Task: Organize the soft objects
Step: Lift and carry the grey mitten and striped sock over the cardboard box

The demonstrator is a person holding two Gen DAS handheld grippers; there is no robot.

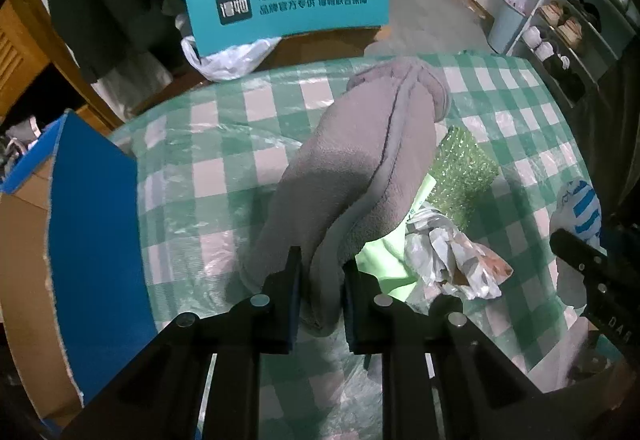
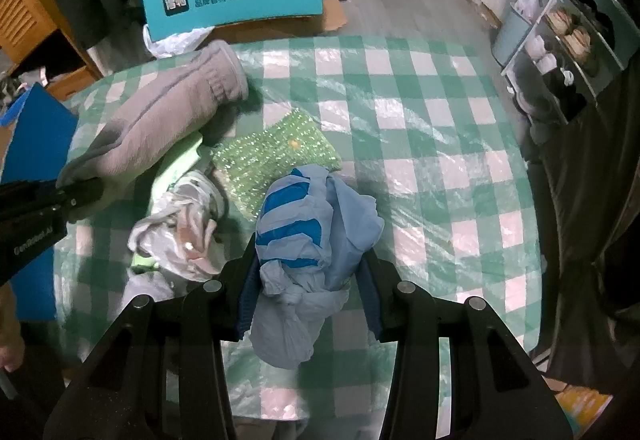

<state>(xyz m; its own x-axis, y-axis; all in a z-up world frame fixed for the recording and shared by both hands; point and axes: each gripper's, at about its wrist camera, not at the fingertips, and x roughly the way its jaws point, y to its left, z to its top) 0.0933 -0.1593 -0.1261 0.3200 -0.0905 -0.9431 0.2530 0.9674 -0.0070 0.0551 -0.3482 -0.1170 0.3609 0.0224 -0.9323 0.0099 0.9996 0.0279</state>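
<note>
Gripping a grey fleece garment (image 1: 360, 168) between closed-in pads, left gripper (image 1: 320, 296) above green-and-white checked tablecloth (image 1: 224, 144). Clamping a crumpled blue-and-white striped plastic bag (image 2: 316, 236), right gripper (image 2: 308, 280) over the same cloth, beside green bubble wrap (image 2: 276, 156).

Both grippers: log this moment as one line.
left gripper: shut on grey fleece garment | right gripper: shut on blue plastic bag | checked tablecloth

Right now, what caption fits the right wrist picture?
Right gripper fingers pinch a blue-striped plastic bag above the green checked tablecloth.
</note>
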